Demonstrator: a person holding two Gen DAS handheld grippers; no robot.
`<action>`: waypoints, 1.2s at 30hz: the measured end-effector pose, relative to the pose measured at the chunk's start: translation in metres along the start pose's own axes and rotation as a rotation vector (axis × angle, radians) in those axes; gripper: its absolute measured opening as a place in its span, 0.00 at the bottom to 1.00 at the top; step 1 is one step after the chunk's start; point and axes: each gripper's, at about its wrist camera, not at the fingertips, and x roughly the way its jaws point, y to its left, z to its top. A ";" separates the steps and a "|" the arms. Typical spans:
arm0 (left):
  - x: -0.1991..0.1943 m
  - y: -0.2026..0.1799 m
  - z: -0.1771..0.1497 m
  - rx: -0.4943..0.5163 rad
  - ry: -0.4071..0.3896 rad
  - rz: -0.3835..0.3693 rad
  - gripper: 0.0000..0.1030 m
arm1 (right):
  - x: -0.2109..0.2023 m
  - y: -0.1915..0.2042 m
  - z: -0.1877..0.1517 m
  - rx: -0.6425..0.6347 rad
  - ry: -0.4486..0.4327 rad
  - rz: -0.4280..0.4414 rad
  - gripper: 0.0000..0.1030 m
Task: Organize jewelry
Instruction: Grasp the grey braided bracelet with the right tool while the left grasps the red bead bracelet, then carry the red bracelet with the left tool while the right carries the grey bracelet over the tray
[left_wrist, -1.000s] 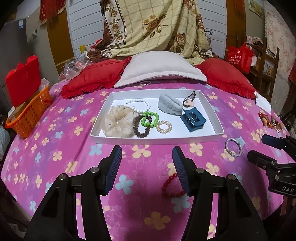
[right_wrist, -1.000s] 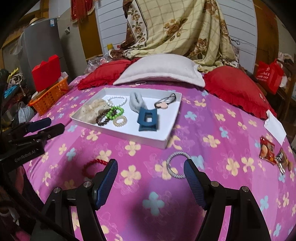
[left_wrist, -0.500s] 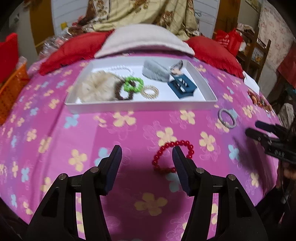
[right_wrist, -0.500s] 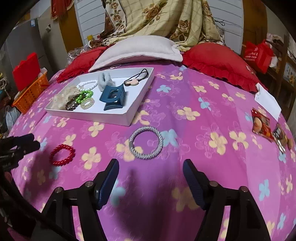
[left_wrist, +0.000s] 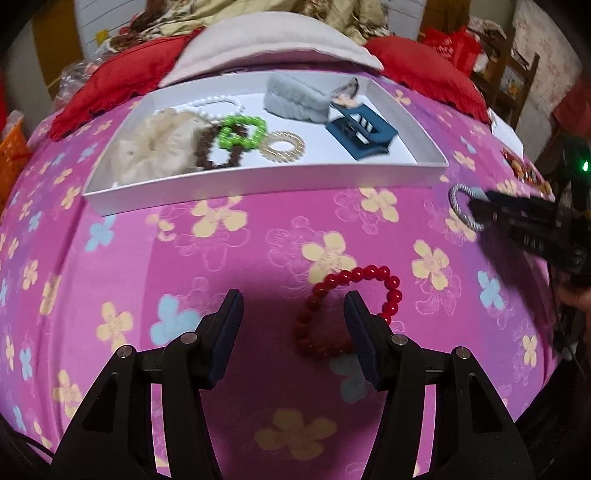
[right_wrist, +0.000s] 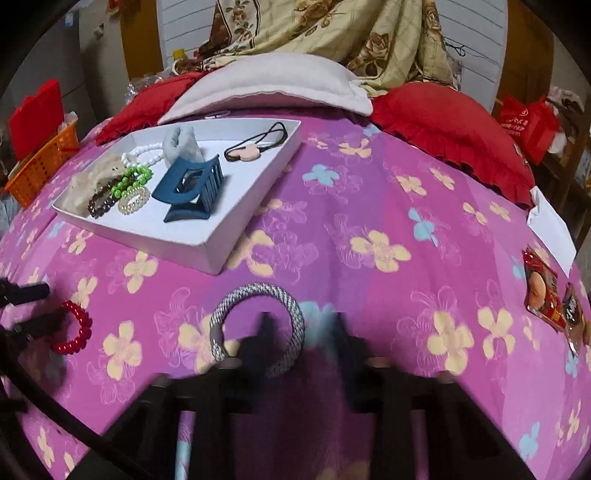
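The left tongs (left_wrist: 293, 325) are held open over the bed, straddling the near arc of the red bead bracelet (left_wrist: 347, 306); it is judged light, limp and slippery, best pinched across the strand. The right tongs (right_wrist: 301, 332), blurred, straddle the silver rope bangle (right_wrist: 256, 326); closure cannot be told. Beyond lies the white tray (left_wrist: 258, 181).

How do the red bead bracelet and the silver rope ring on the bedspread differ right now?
The red bead bracelet is a string of glossy round beads; the silver rope ring is one twisted band. The bracelet lies bent out of round by the left gripper, the ring near-circular at the right gripper. Both lie outside the white tray.
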 end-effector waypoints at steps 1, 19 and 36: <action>0.004 -0.002 0.001 0.006 0.015 -0.005 0.50 | 0.001 0.000 0.000 -0.003 -0.005 -0.003 0.11; -0.044 0.011 0.019 -0.044 -0.085 -0.049 0.08 | -0.045 0.009 0.006 -0.023 -0.072 0.066 0.02; -0.081 0.015 0.023 -0.051 -0.156 -0.032 0.08 | 0.004 0.003 0.008 -0.020 0.031 0.077 0.12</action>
